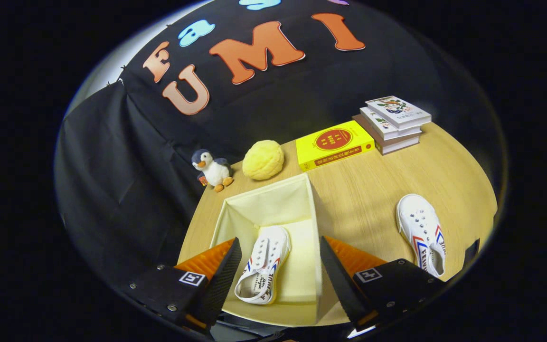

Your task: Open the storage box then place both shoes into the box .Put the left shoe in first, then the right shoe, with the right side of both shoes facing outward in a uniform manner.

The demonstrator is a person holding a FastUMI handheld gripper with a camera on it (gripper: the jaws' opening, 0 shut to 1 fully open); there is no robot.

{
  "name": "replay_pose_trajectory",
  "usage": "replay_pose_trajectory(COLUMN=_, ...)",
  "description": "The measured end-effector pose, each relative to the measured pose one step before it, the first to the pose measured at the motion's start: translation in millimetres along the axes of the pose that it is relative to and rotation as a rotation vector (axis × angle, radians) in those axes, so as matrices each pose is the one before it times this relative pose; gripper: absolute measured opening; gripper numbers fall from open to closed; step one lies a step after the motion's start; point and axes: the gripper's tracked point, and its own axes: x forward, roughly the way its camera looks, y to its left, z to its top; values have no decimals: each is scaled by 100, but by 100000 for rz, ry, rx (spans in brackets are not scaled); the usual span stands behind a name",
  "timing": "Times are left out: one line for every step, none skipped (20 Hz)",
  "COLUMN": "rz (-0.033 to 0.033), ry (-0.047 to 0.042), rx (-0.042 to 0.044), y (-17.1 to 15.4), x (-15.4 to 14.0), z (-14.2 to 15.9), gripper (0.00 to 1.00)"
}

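Note:
An open cream storage box (273, 202) stands on the wooden table just ahead of my fingers. One white shoe (264, 266) with red and blue stripes lies on its side inside the box, between my two fingers and below them. My gripper (280, 268) is open above the box and touches nothing. The second white shoe (420, 232) lies on the table to the right of the box, beyond my right finger.
Behind the box sit a plush penguin (212, 169), a yellow round plush (263, 159), a yellow book (333, 144) and a stack of books (393, 123) at the back right. The black cloth wall closes off the back and left of the table (363, 190).

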Motion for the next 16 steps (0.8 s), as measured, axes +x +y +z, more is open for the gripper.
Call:
replay_pose_trajectory(rz=-963, ry=-440, rx=592, y=-1024, x=-296, z=317, gripper=99)
replay_pose_trajectory(rz=-1016, ry=-104, rx=577, y=-1156, x=-346, z=304, gripper=99)
replay_pose_trajectory(rz=-921, ry=-41, rx=616, y=-1150, x=-354, z=202, gripper=99)
replay_pose_trajectory(rz=-1064, ry=-15, rx=599, y=-1241, x=-275, z=248, gripper=99)
replay_pose_trajectory(rz=-1301, ry=-36, rx=313, y=-1181, x=-252, z=213, gripper=99)
replay_pose_trajectory(rz=-1614, ry=59, rx=44, y=-1373, x=-266, z=167, gripper=99)
replay_pose_trajectory(rz=-1532, ry=40, rx=-130, y=-1381, x=-328, z=138, gripper=99)
replay_pose_trajectory(rz=-1720, ry=236, rx=163, y=-1460, x=-138, z=131, gripper=99)
replay_pose_trajectory(rz=-1184, ry=416, rx=588, y=-1233, x=-105, z=73, gripper=99)
replay_pose_trajectory(rz=-1068, ry=269, rx=943, y=-1221, x=-126, z=100, gripper=99)
replay_pose_trajectory(rz=-1144, ry=318, rx=988, y=-1234, x=-34, z=78, gripper=99)
replay_pose_trajectory(rz=-1239, ry=256, rx=652, y=-1263, x=-9, z=26, gripper=99)
replay_pose_trajectory(rz=-1542, ry=438, rx=448, y=-1589, x=-157, z=-220, gripper=99)
replay_pose_trajectory(rz=-1268, ry=606, rx=351, y=-1118, x=48, z=-108, gripper=99)
replay_pose_trajectory(rz=-808, ry=1084, rx=441, y=-1117, x=213, z=-273, gripper=98)
replay_pose_trajectory(rz=-793, ry=1464, rx=612, y=-1037, x=194, z=-349, gripper=97)
